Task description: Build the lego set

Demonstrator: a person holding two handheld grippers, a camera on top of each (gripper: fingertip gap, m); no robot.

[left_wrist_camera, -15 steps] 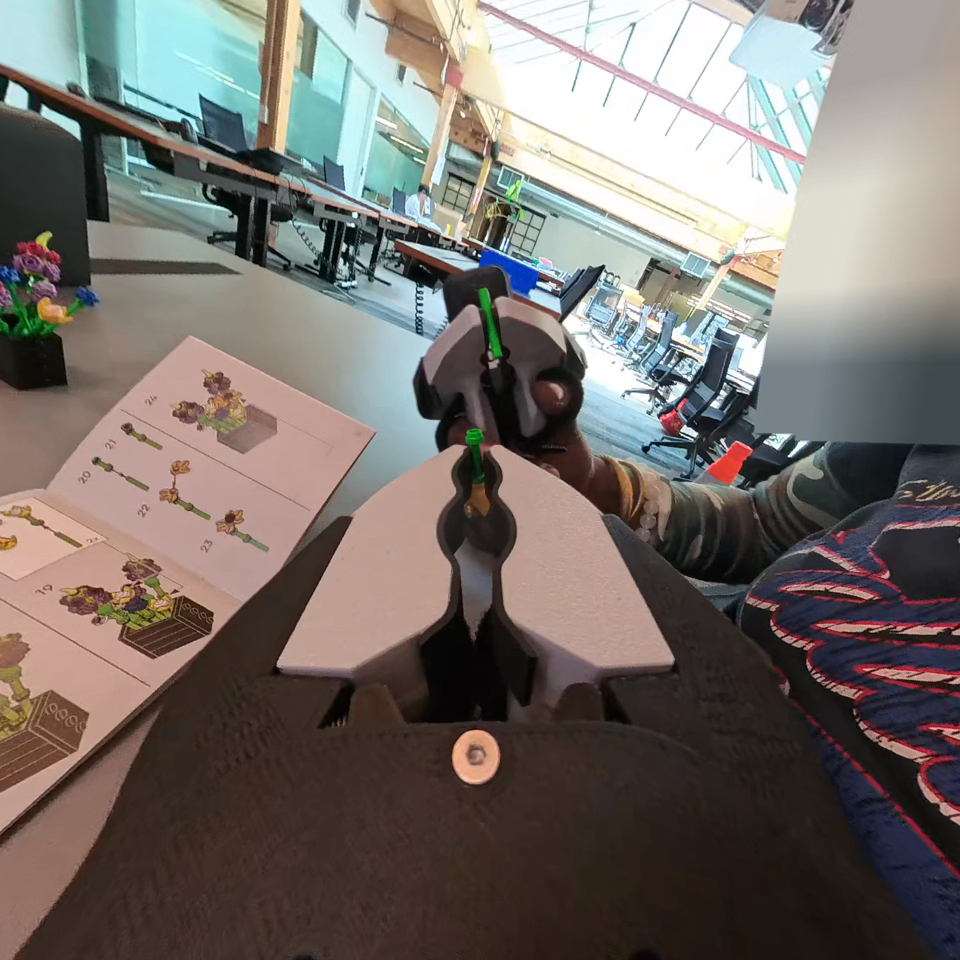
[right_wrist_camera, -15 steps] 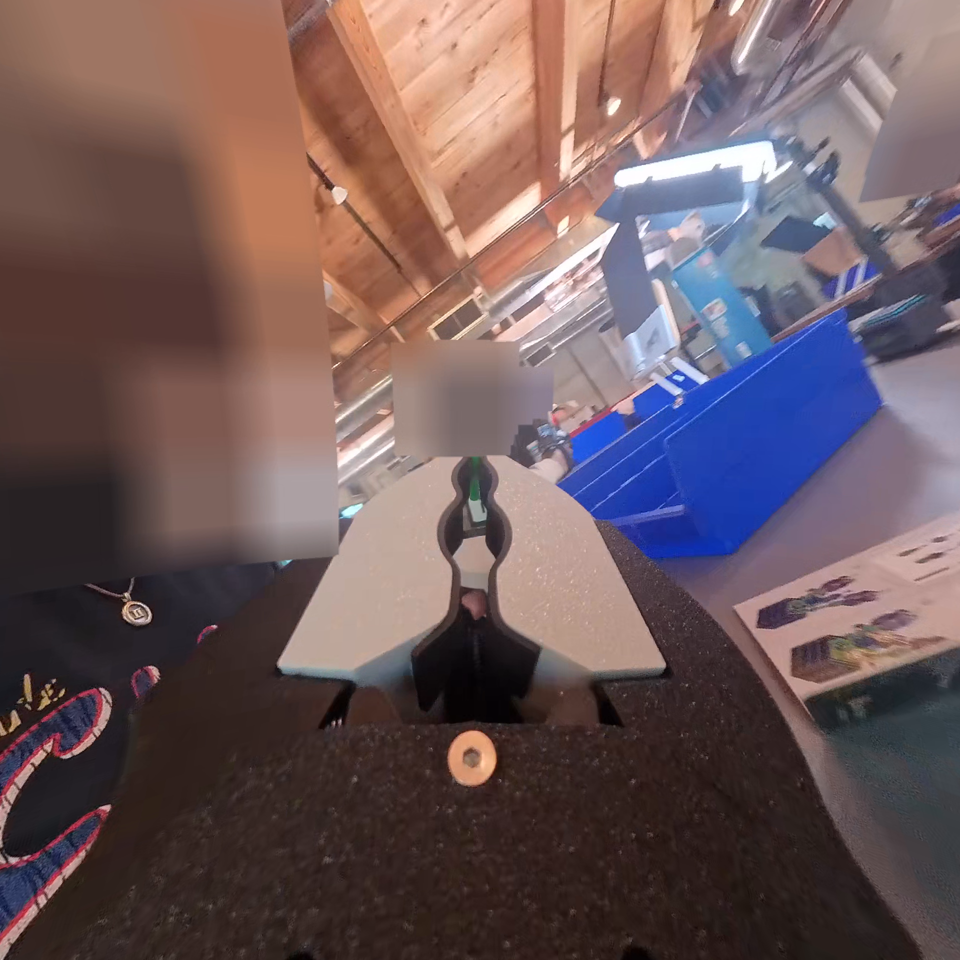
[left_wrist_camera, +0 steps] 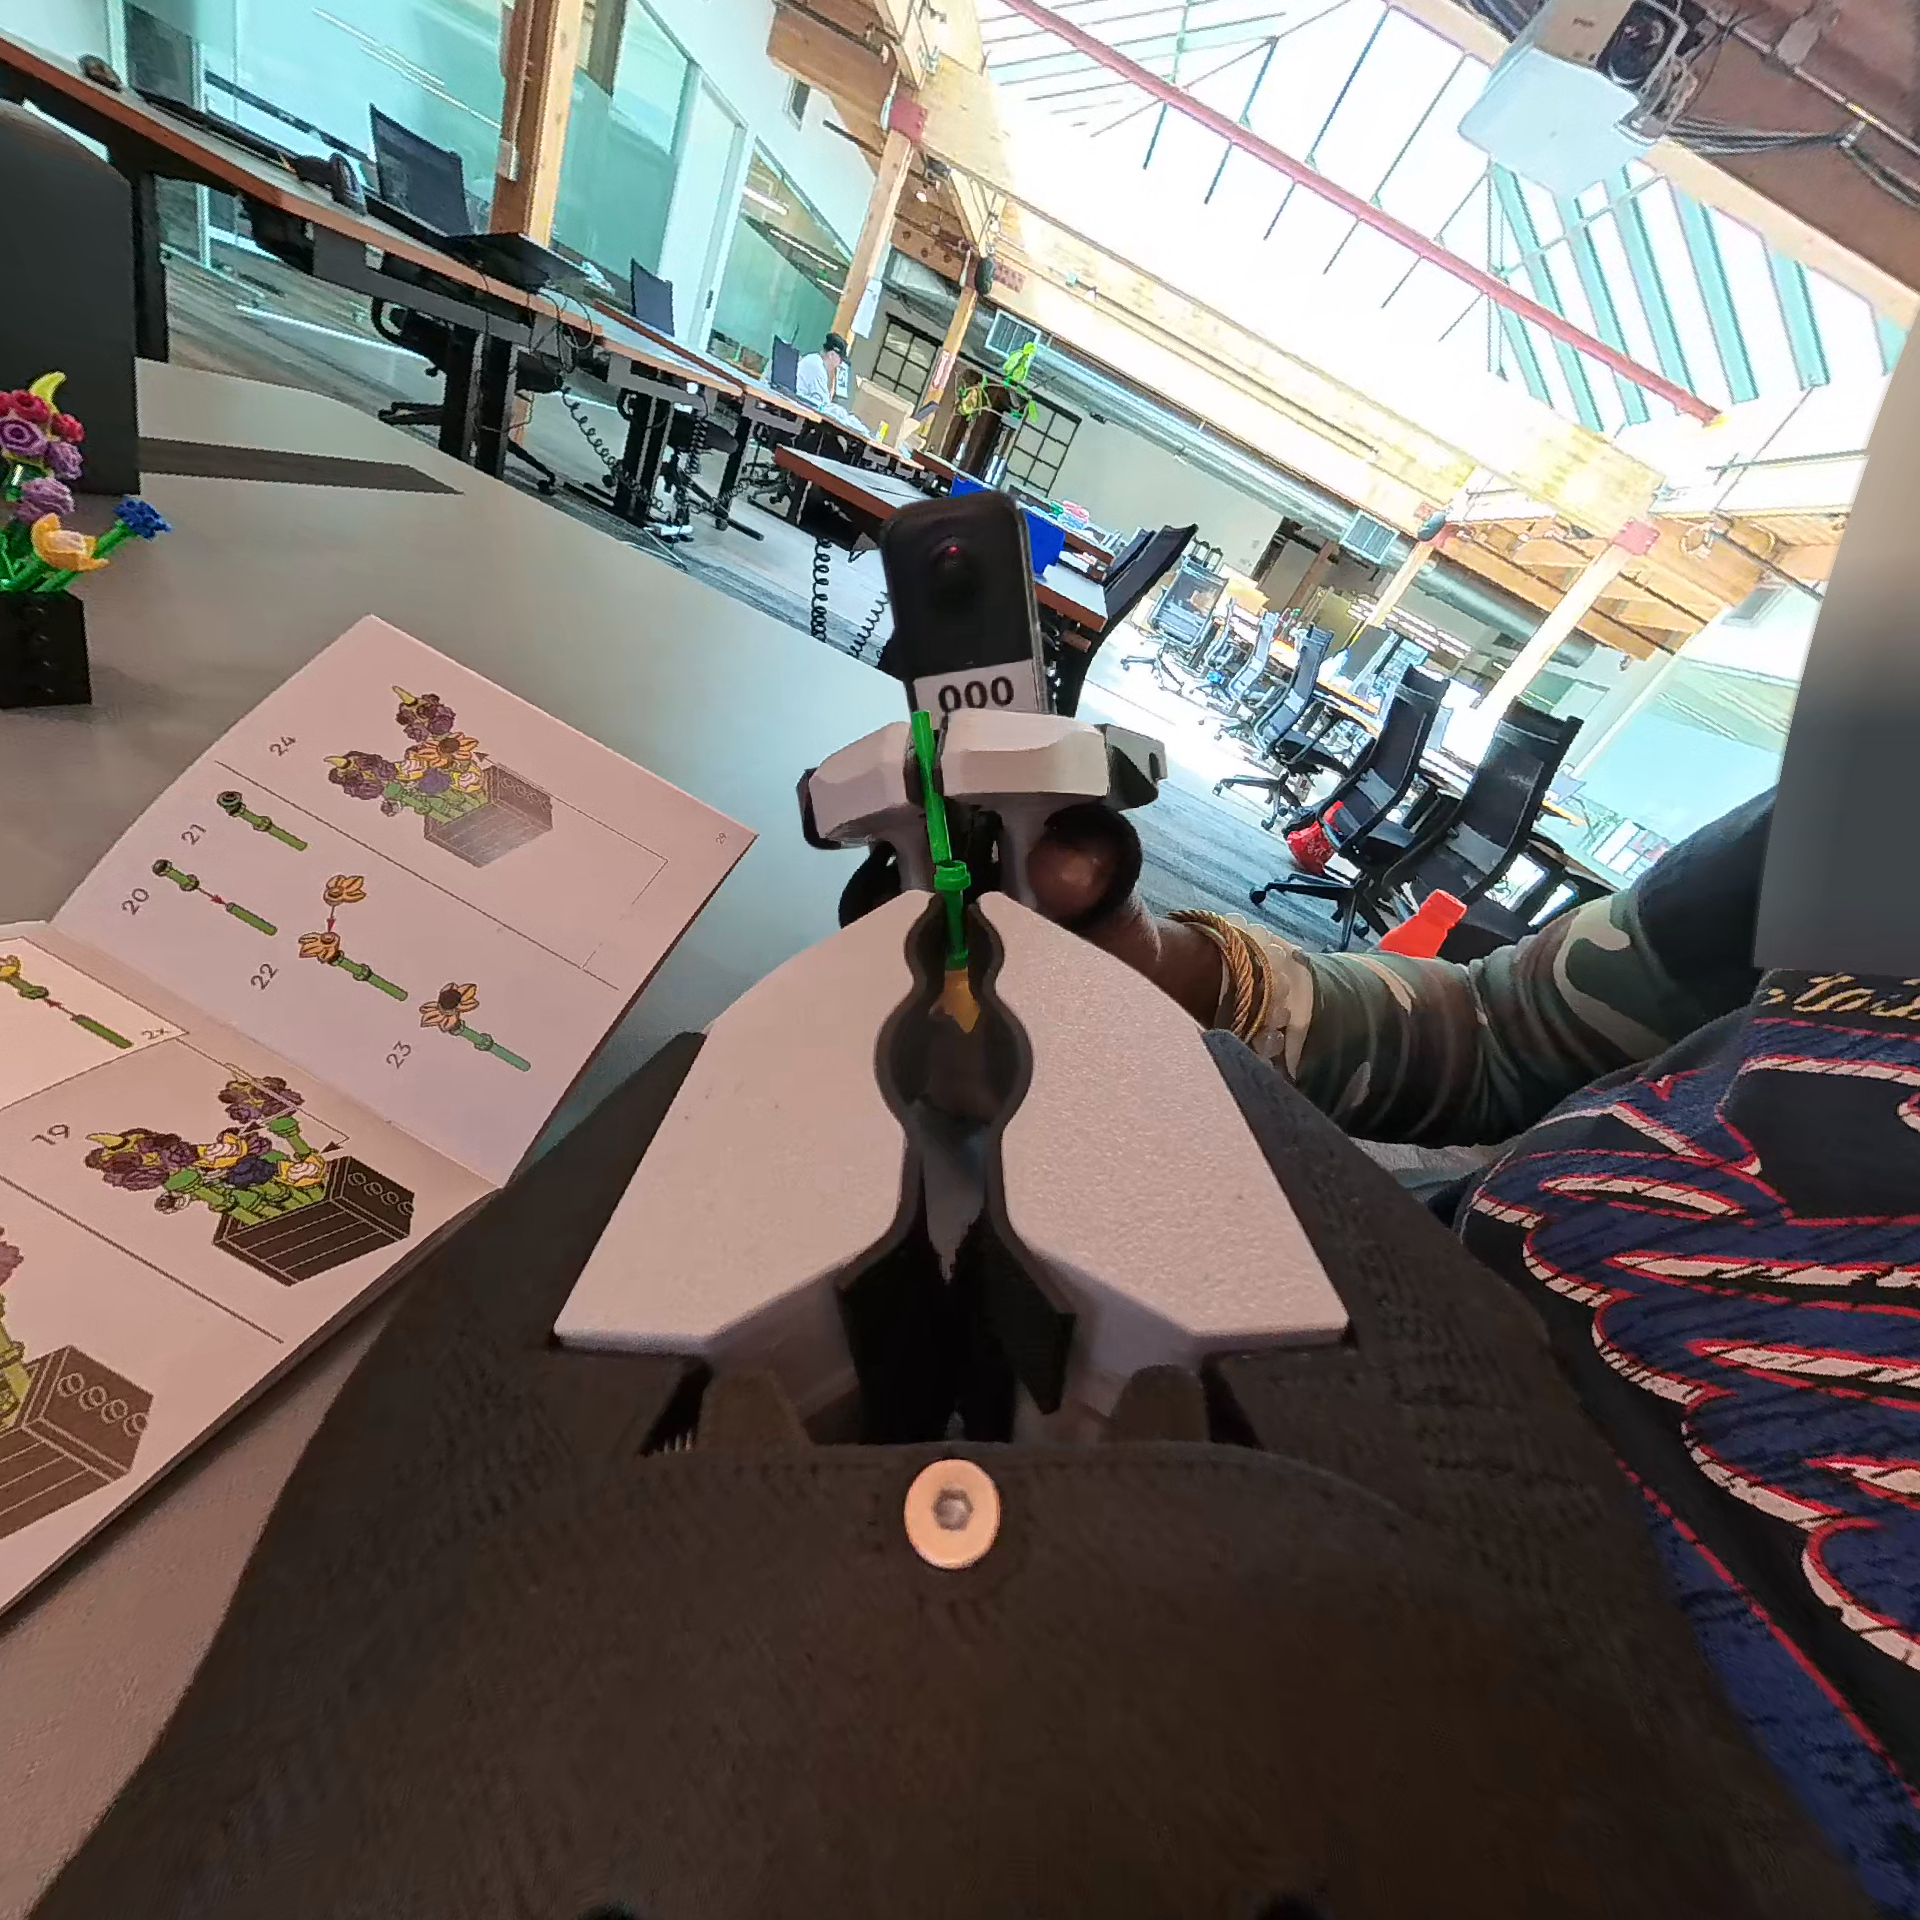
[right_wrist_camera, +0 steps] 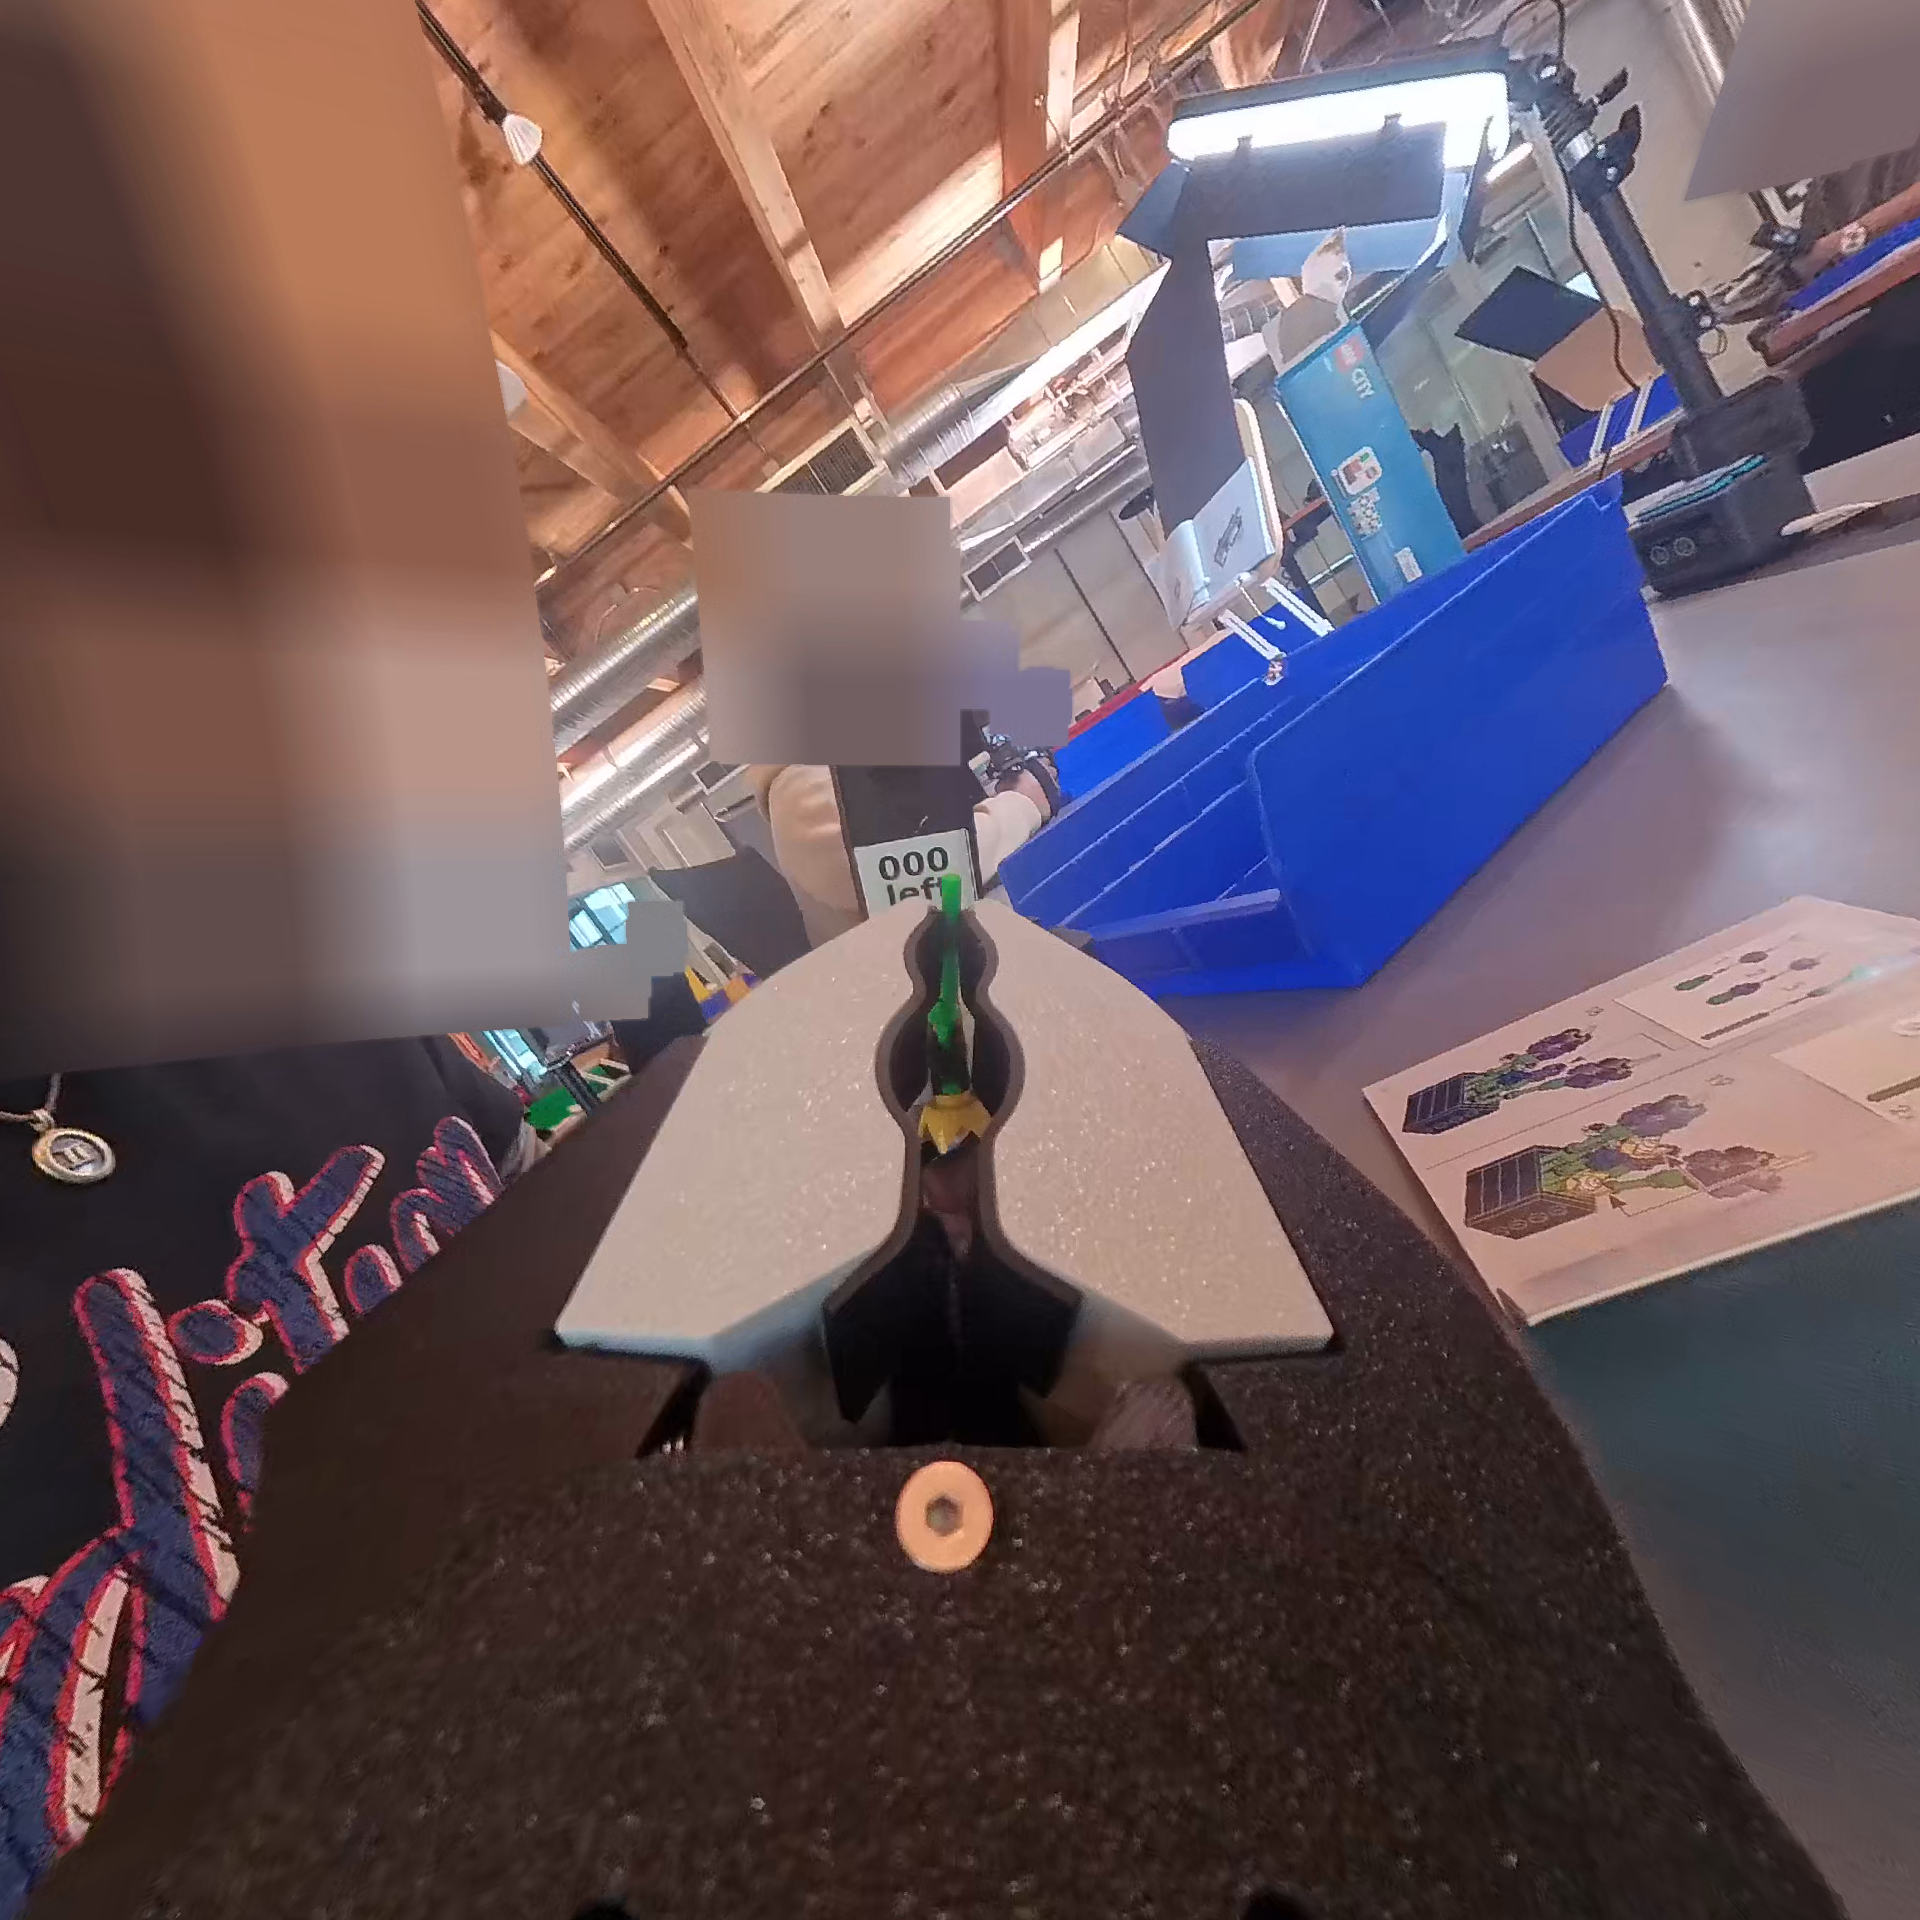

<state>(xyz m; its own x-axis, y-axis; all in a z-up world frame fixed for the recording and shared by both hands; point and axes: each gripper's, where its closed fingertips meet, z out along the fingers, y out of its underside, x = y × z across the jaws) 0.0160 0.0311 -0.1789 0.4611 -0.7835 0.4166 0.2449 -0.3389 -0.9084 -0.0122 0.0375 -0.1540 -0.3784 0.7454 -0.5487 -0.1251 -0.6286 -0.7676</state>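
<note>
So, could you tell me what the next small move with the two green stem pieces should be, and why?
Probably ease the right gripper toward the left gripper along the stems' line. In the left wrist view the green stem in the right jaws meets the flower stem in the left jaws tip to tip, roughly in line. Both jaws are shut on their pieces; whether they have seated is unclear.

A row of long wooden-topped office desks [left_wrist_camera: 582, 312] runs back along a glass partition wall [left_wrist_camera: 623, 177], with black swivel chairs [left_wrist_camera: 1455, 821] nearby. A red-orange plastic cone [left_wrist_camera: 1423, 925] sits low beside the chairs. A pitched glass skylight roof [left_wrist_camera: 1455, 239] is above. In the right wrist view, a bright rectangular studio light panel [right_wrist_camera: 1340, 114] hangs under wooden ceiling beams [right_wrist_camera: 748, 187].
</note>
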